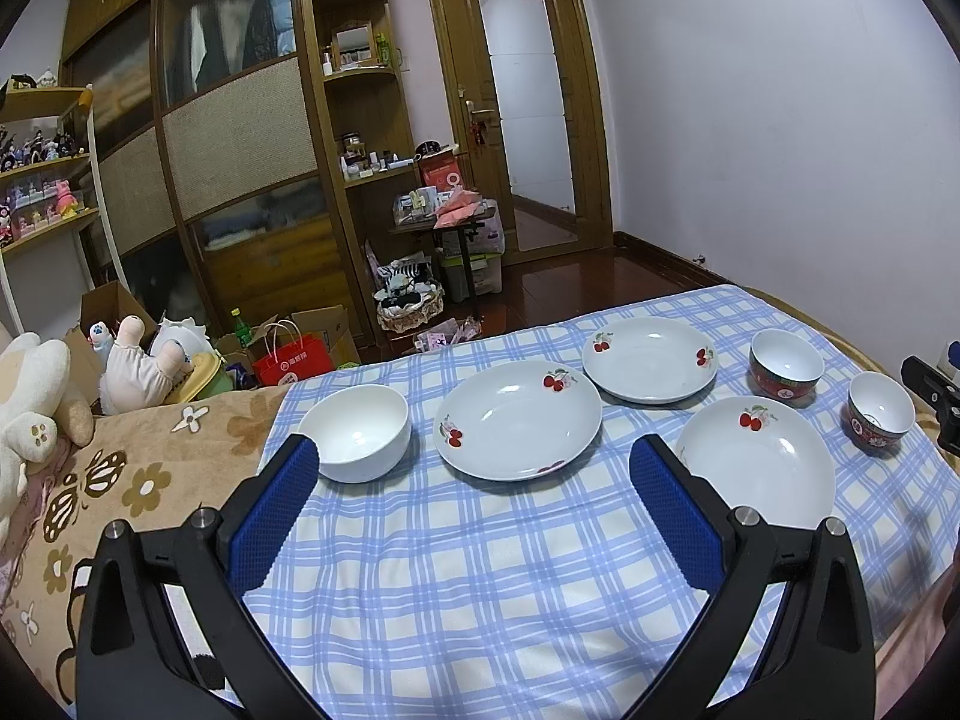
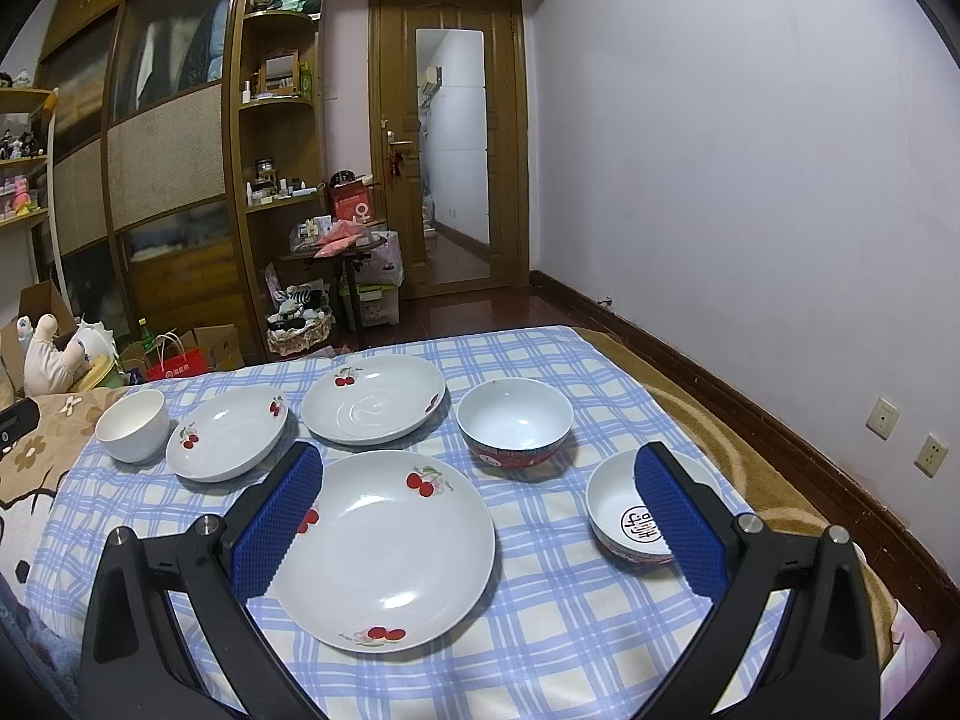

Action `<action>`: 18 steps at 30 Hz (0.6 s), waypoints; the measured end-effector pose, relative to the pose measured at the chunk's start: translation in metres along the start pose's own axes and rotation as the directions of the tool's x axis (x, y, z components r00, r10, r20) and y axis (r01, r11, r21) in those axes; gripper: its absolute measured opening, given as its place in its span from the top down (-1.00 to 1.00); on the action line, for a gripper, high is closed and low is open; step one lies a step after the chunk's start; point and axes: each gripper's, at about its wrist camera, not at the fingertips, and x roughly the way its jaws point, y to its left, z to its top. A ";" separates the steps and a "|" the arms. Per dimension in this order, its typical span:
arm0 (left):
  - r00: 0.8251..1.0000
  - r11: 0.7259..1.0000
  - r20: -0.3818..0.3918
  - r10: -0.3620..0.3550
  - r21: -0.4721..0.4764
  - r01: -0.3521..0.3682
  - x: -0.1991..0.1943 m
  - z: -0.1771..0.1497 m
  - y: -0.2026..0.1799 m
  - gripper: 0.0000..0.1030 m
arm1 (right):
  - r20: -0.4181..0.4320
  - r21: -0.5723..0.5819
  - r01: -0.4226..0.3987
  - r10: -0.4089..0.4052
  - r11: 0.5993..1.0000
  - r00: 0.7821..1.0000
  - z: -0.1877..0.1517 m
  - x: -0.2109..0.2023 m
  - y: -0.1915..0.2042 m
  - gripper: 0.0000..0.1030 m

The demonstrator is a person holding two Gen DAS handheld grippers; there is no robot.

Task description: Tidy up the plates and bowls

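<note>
Three white cherry-print plates lie on a blue checked cloth (image 1: 480, 570): a near plate (image 1: 756, 468) (image 2: 384, 546), a middle plate (image 1: 516, 420) (image 2: 228, 432) and a far plate (image 1: 648, 357) (image 2: 372, 396). A plain white bowl (image 1: 360, 432) (image 2: 132, 426) stands at the left. A larger red-sided bowl (image 1: 786, 366) (image 2: 516, 426) and a smaller red-sided bowl (image 1: 879, 411) (image 2: 630, 516) stand at the right. My left gripper (image 1: 474, 450) is open and empty above the cloth. My right gripper (image 2: 480, 456) is open and empty above the near plate.
The cloth covers a bed with a brown flowered blanket (image 1: 138, 480) at its left. Plush toys (image 1: 36, 396) lie at the left edge. A wall (image 2: 750, 180) with sockets (image 2: 882, 417) runs along the right. A wardrobe, shelves and floor clutter stand beyond.
</note>
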 end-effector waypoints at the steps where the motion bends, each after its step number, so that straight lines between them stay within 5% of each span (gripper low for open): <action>1: 1.000 1.000 0.000 0.000 0.000 0.000 0.000 0.000 0.000 -0.98 | 0.000 0.000 0.000 0.000 1.000 1.000 -0.001 0.000 -0.001 -1.00; 18: 1.000 1.000 -0.001 0.000 0.001 0.000 0.000 0.000 0.000 -0.98 | 0.000 -0.002 0.000 0.000 1.000 1.000 -0.001 0.000 0.000 -1.00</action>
